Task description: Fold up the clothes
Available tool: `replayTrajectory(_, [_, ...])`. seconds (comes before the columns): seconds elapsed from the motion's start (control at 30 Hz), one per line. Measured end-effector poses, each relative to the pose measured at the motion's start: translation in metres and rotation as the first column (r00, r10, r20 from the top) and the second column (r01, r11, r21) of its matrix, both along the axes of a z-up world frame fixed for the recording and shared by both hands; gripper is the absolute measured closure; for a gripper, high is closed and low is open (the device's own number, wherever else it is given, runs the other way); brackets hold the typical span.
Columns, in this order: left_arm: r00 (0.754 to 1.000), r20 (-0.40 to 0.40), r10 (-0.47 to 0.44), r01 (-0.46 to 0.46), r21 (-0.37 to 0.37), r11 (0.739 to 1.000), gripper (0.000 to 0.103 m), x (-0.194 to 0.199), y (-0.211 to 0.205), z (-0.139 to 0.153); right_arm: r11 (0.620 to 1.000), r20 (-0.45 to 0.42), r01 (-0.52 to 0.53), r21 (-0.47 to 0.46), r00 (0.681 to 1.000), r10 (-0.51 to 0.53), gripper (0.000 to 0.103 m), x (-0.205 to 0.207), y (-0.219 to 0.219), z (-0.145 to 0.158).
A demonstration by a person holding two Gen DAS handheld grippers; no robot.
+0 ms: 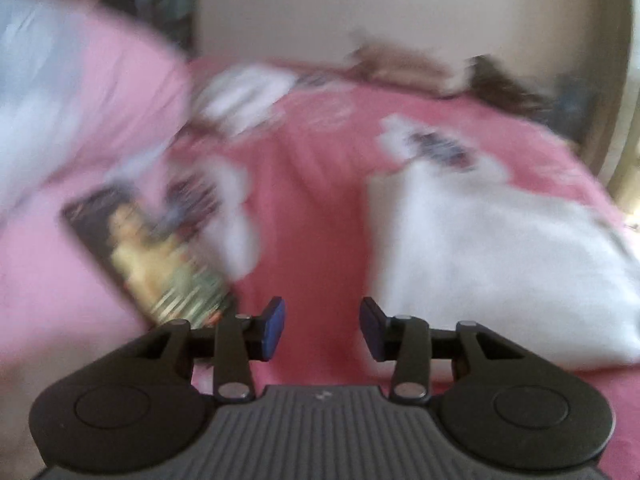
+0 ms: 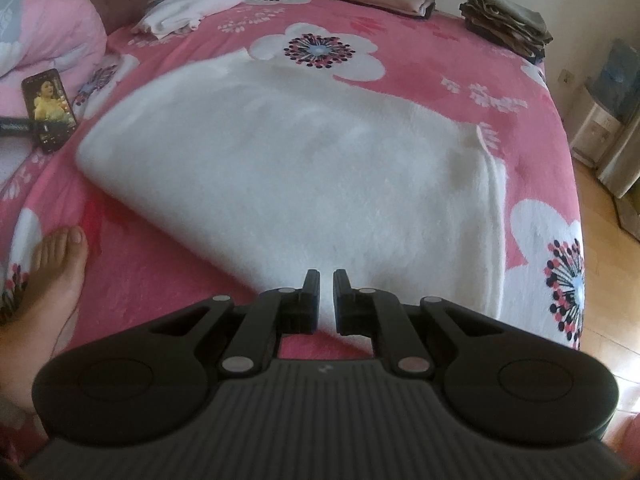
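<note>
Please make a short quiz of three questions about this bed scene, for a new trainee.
1. True or false: the left gripper has cloth between its fingers.
2. The phone lies where from the white garment in the right wrist view? A) to its left B) on top of it C) to its right
3. What body part rests on the bedspread at lower left?

Key: 1 false, its fingers stand apart with nothing between them. 2 A. 3 a bare foot.
</note>
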State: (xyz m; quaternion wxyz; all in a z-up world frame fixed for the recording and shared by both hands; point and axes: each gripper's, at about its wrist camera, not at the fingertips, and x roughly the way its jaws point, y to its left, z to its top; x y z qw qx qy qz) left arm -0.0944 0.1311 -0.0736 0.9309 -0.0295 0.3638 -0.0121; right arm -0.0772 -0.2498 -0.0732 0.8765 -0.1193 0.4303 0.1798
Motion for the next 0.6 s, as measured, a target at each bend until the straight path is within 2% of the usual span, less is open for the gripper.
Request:
replayTrajectory(0.07, [0.994, 0.006, -0.107, 0.107, -0.006, 0.994, 0.079, 0.002, -0.018, 0.002, 1.0, -0.004, 0.001, 0.006, 1.0, -0.001, 0.098, 0.001, 0.002, -0.001])
replayTrajectory(0.13, [0.983, -0.026, -0.18, 0.18, 0.007, 0.984, 0.086, 0.009, -0.036, -0.006, 1.0, 0.001, 0.005, 0.009, 1.0, -0.005, 0.098, 0.001, 0.002, 0.0])
replayTrajectory(0.17, [0.98, -0.047, -0.196, 0.196, 0.012, 0.98, 0.087, 0.014, -0.041, -0.014, 1.0, 0.007, 0.008, 0.011, 1.0, -0.008, 0.098, 0.001, 0.002, 0.001])
replayTrajectory(0.23, [0.974, -0.131, -0.184, 0.188, 0.022, 0.982, 0.09, 0.025, -0.043, -0.039, 1.0, 0.017, 0.016, 0.014, 1.0, -0.016, 0.098, 0.001, 0.002, 0.003])
replayTrajectory(0.27, [0.973, -0.155, -0.171, 0.174, 0.002, 0.985, 0.097, 0.029, -0.039, -0.049, 0.999, 0.016, 0.026, 0.018, 1.0, -0.026, 0.098, 0.001, 0.0, 0.003])
replayTrajectory(0.33, [0.974, -0.173, -0.148, 0.139, -0.063, 0.988, 0.1, 0.033, -0.025, -0.064, 0.999, 0.012, 0.047, 0.026, 0.999, -0.048, 0.098, 0.001, -0.005, 0.003])
replayTrajectory(0.43, [0.971, -0.191, -0.141, 0.118, -0.128, 0.985, 0.1, 0.037, -0.015, -0.061, 0.996, -0.018, 0.085, 0.042, 0.996, -0.084, 0.098, 0.003, -0.013, -0.002])
replayTrajectory(0.6, [0.969, -0.195, -0.152, 0.126, -0.137, 0.982, 0.1, 0.039, -0.011, -0.061, 0.99, -0.023, 0.107, 0.092, 0.994, -0.106, 0.098, 0.014, -0.018, -0.008])
